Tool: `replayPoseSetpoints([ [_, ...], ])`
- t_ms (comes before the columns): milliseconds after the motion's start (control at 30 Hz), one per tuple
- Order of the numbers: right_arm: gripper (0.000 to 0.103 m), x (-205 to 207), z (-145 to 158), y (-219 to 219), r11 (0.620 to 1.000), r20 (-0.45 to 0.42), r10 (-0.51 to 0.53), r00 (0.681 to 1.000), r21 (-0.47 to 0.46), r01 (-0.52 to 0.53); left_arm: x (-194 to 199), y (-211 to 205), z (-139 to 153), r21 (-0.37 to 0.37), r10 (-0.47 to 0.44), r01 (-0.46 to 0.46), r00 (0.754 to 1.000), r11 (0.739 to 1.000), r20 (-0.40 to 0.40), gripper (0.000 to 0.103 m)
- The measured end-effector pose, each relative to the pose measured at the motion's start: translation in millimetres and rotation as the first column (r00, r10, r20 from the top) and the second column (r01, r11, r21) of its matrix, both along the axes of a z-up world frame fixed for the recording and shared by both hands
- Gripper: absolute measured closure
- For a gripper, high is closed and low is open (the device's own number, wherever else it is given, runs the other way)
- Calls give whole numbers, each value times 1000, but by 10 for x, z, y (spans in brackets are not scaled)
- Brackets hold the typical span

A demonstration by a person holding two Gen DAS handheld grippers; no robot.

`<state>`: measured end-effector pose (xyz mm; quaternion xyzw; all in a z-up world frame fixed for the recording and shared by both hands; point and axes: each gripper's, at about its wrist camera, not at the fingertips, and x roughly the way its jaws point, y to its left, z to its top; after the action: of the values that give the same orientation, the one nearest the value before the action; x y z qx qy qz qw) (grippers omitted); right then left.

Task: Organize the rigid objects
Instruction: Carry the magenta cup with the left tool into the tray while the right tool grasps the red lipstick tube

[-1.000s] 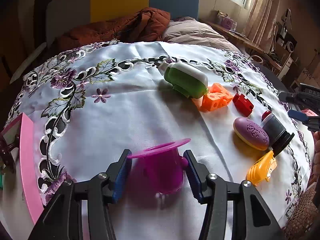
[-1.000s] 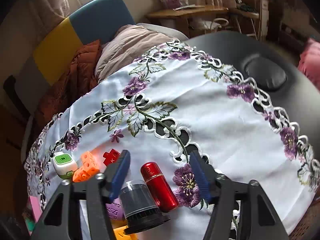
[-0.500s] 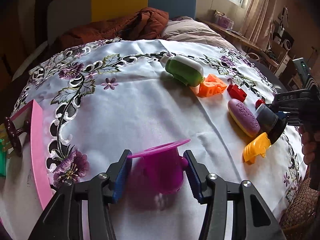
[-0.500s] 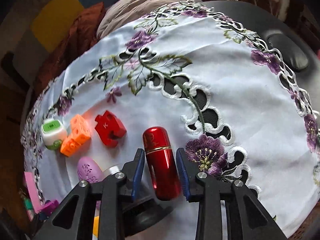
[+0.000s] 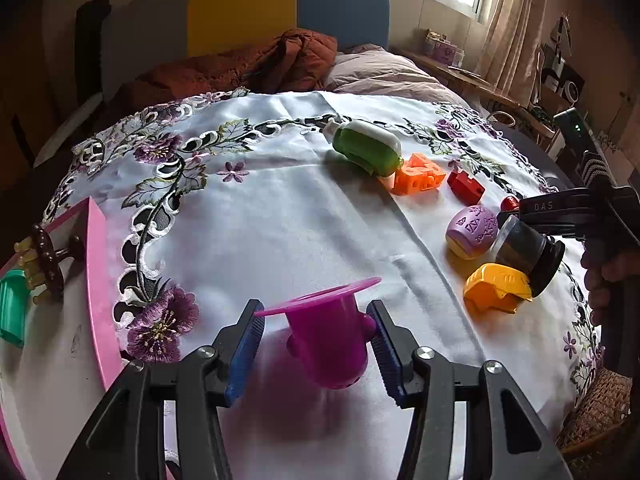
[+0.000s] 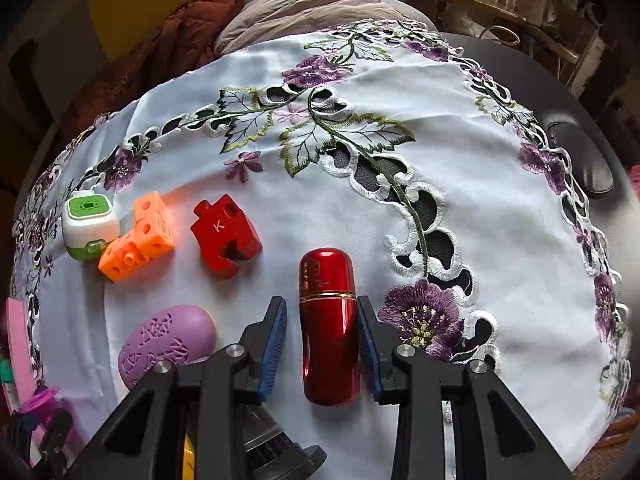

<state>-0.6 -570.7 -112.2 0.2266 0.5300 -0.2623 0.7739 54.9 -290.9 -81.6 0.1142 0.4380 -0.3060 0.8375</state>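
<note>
1. Magenta plastic cup with a wide flat rim [image 5: 332, 340] sits tilted between the blue pads of the left gripper [image 5: 318, 350]; right pad touches its side, left pad stands a bit off the body under the rim, so cannot tell for sure if it is clamped. It hangs over the near edge of the white embroidered tablecloth [image 5: 280, 220].
2. Red glossy metal capsule-shaped tube with a gold band [image 6: 329, 324] lies lengthwise between the pads of the right gripper [image 6: 323, 344]; right pad touches it, a thin gap shows at the left pad, so the grip is not firm. Tube lies on the cloth near its near edge, just beside a purple embroidered flower [image 6: 420, 316].
3. Purple egg-shaped plastic piece with raised pattern [image 6: 168, 346] lies just left of the right gripper.
4. Black-capped clear cylindrical jar [image 5: 528, 248] lies on its side touching the yellow plastic toy shell [image 5: 496, 288].
5. Red wooden puzzle-shaped block marked K [image 6: 226, 236], orange plastic cube blocks with holes [image 6: 138, 238] and a green-and-white plastic box [image 6: 90, 224] sit in a row toward the cloth's left part in the right wrist view.
6. Pink tray [image 5: 98, 280] touches the cloth's left edge; a brown knobbed piece [image 5: 46, 260] and a green piece [image 5: 12, 308] lie in it.
</note>
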Motion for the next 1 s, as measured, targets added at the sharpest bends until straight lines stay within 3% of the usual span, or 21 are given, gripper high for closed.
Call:
replayPoseSetpoints([
  [600,65,11,7,48,999,2,30,1000,-44,-30,-233,403,439,-98,28,-25,999,995,27,50],
  [833,66,13,17,78,997,2,38,999,-68,-38,-106,943,476,-133,130,-131,991,982,-20,50],
  [1000,67,24,22,104,995,2,52,999,-83,-52,56,1467,457,-145,251,-255,967,956,-47,50],
])
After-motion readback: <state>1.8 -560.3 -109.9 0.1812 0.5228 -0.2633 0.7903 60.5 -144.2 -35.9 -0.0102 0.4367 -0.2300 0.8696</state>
